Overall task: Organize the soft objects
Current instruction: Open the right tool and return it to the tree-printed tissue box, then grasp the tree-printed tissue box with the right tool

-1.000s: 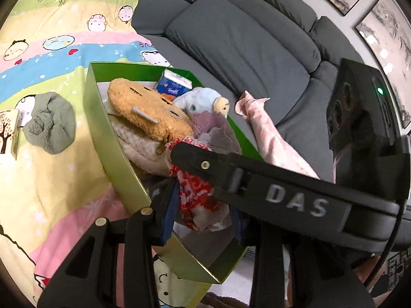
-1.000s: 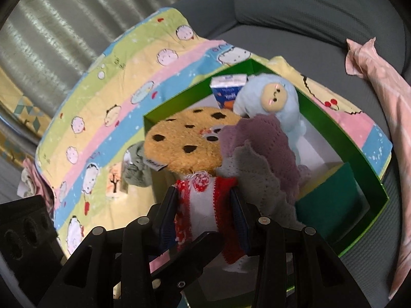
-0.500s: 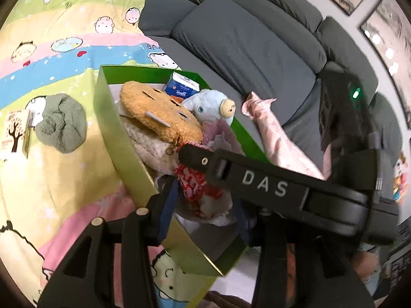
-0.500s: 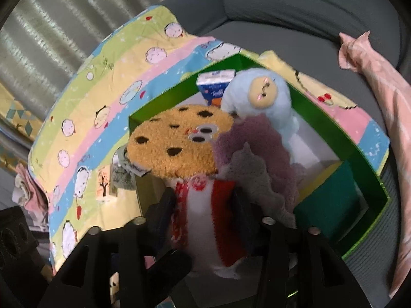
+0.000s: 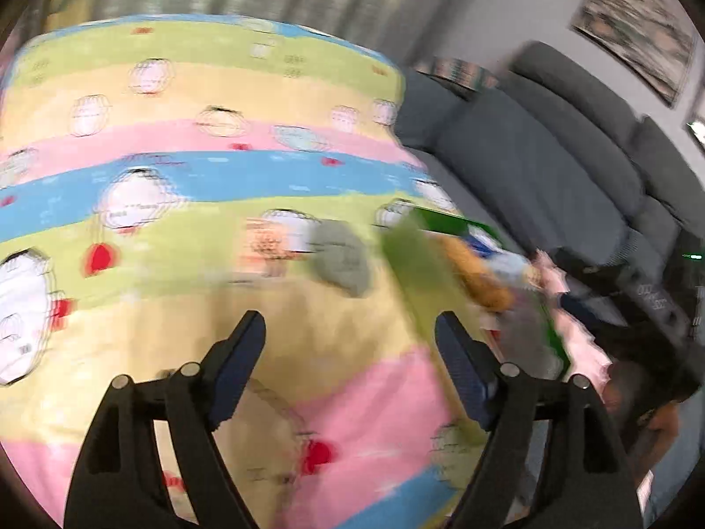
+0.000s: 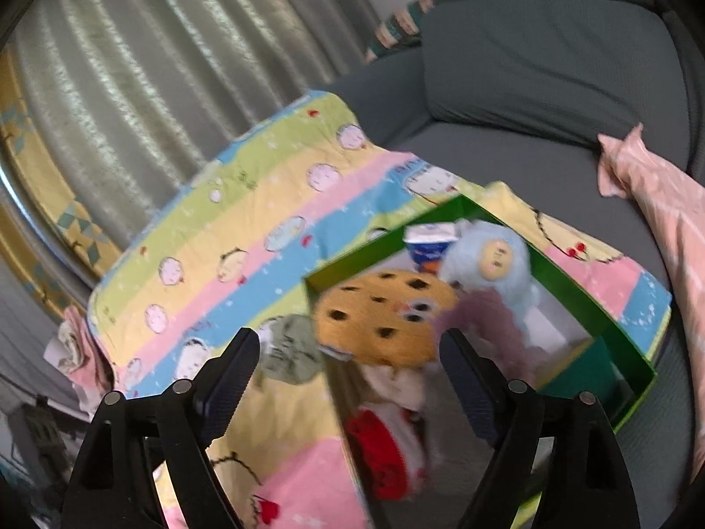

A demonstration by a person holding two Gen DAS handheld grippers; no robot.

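A green box (image 6: 625, 339) sits on the striped cartoon blanket (image 6: 246, 238). It holds a cookie plush (image 6: 379, 313), a pale blue plush (image 6: 489, 260), a mauve knit piece (image 6: 480, 326) and a red-and-white cloth (image 6: 387, 445) lying at its near end. My right gripper (image 6: 348, 357) hangs above the box with its jaws opening and nothing pressed between them. The left wrist view is blurred: my left gripper (image 5: 350, 339) is over the blanket (image 5: 185, 185), jaws opening and empty, with the box (image 5: 410, 260) to its right. A grey-green crumpled cloth (image 5: 343, 260) lies beside the box.
A grey sofa (image 6: 551, 79) runs behind and to the right of the box. A pink cloth (image 6: 661, 203) is draped on its seat. Ribbed grey curtains (image 6: 154, 66) hang behind the blanket. A small carton (image 6: 429, 242) stands in the box's far corner.
Both grippers let go of the red-and-white cloth, which now lies in the box. The left gripper swung left over the blanket; the right one lifted.
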